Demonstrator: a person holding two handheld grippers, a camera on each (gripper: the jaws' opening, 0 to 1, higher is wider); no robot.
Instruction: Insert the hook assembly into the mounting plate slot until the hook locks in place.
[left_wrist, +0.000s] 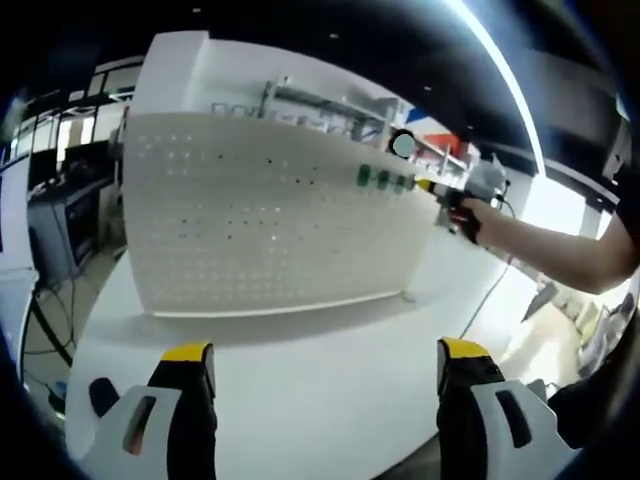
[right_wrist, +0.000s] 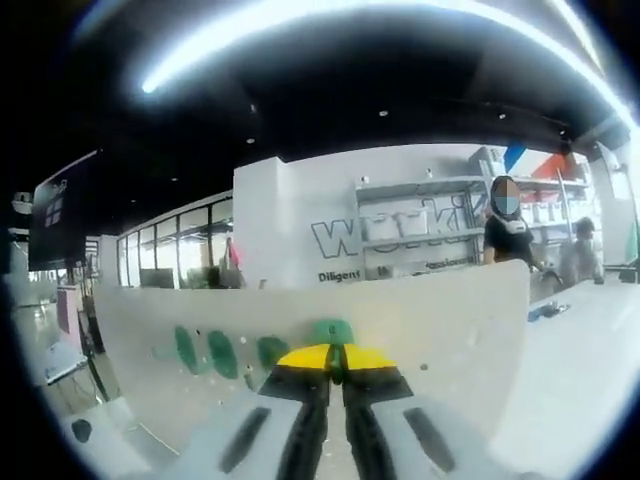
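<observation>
The white perforated mounting plate (left_wrist: 260, 220) stands upright on a white table (left_wrist: 330, 370). Three green hooks (left_wrist: 382, 180) sit in a row near its upper right edge. In the left gripper view my right gripper (left_wrist: 432, 187), held by a hand (left_wrist: 465, 215), reaches that edge from the right. My left gripper (left_wrist: 325, 352) hangs open over the table in front of the plate, nothing between its yellow tips. In the right gripper view my right gripper (right_wrist: 337, 358) is shut, a green hook (right_wrist: 332, 332) at its tips against the plate (right_wrist: 440, 330). Three more green hooks (right_wrist: 222, 353) lie to the left.
A small black object (left_wrist: 100, 395) lies on the table's near left corner. A cable (left_wrist: 490, 290) trails off the table to the right. A desk with equipment (left_wrist: 70, 215) stands at the left. People (right_wrist: 510, 235) stand by shelving behind the plate.
</observation>
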